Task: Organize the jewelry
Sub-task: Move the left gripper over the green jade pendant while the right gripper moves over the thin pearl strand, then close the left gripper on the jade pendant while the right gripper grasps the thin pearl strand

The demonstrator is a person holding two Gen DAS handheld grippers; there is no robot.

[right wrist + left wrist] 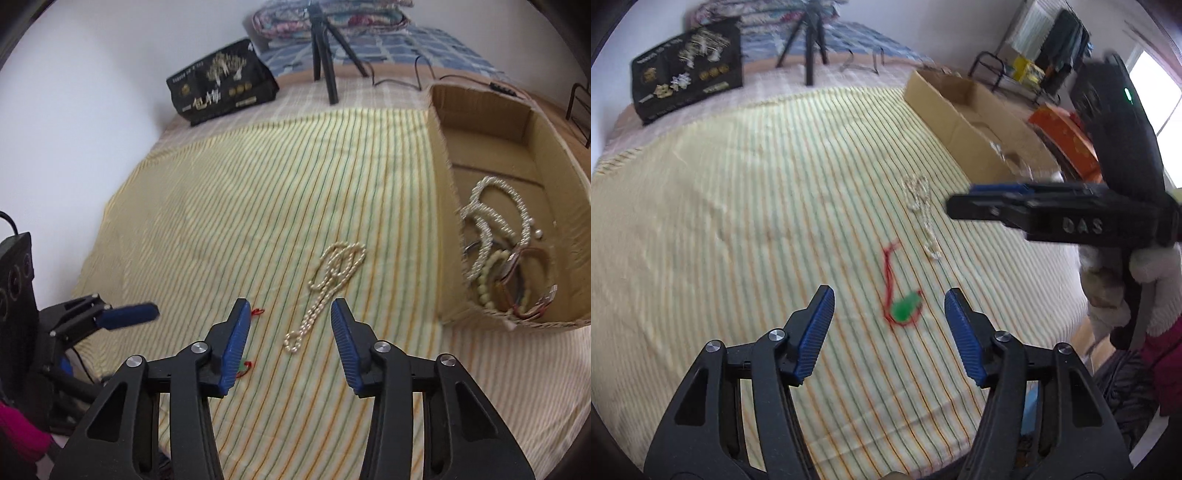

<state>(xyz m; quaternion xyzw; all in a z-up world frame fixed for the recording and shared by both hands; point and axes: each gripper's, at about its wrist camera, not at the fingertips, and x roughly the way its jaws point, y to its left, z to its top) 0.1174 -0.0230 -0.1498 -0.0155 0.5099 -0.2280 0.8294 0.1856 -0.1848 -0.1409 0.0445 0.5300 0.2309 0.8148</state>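
A green pendant on a red cord (903,310) lies on the striped yellow cloth (738,221). My left gripper (889,295) hovers over it, open, with the pendant seen between its blue pads, untouched. A pearl necklace (332,280) is stretched out on the cloth a little further on. Above its lower end my right gripper (291,304) is open, nothing gripped. In the right wrist view the pendant (243,367) mostly hides behind the left finger. A cardboard box (439,184) to the right holds several bracelets and bead strings (495,236).
A black printed bag (221,88) and a small black tripod (325,55) stand at the far side of the bed, with folded quilts behind. An orange box (1063,136) sits beyond the cardboard box (960,122). A white wall bounds the left side.
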